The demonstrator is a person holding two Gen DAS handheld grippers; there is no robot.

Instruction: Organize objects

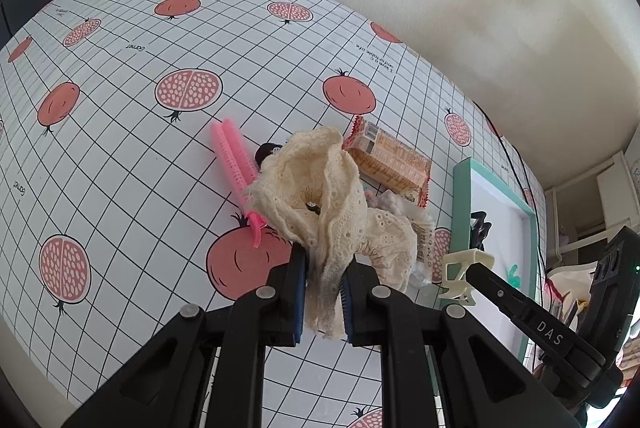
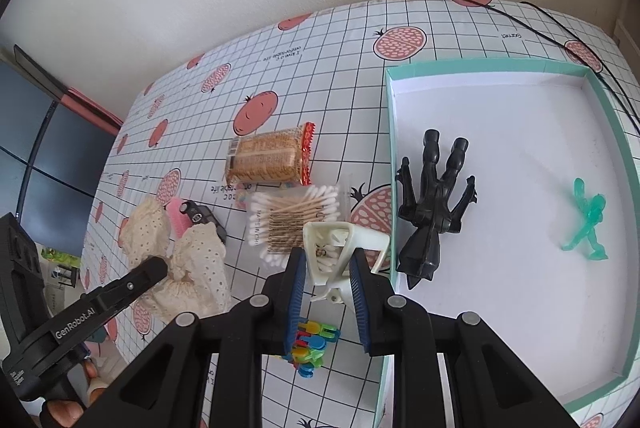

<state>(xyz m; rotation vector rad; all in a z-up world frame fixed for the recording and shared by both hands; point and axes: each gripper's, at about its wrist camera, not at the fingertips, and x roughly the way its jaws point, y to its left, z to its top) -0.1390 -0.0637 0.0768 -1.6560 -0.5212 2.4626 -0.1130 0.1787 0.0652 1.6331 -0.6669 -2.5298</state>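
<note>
Lace scrunchie [image 1: 336, 211] pinched in left gripper [image 1: 324, 288] above tablecloth [image 1: 140, 155]; cream hair claw [image 2: 340, 256] pinched in right gripper [image 2: 328, 288], left of teal box [image 2: 520, 75] holding black figure [image 2: 432, 211].

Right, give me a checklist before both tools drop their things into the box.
1. Left tool shut on the lace scrunchie: ok.
2. Right tool shut on the white hair clip: ok.
3. Bare floor left in the teal box: ok, only the black toy and green figure lie inside.
4. Right tool over the box: not ok, it sits left of the box wall.
5. Scrunchie free of the pink roller: cannot tell, the fabric hides the overlap.
</note>
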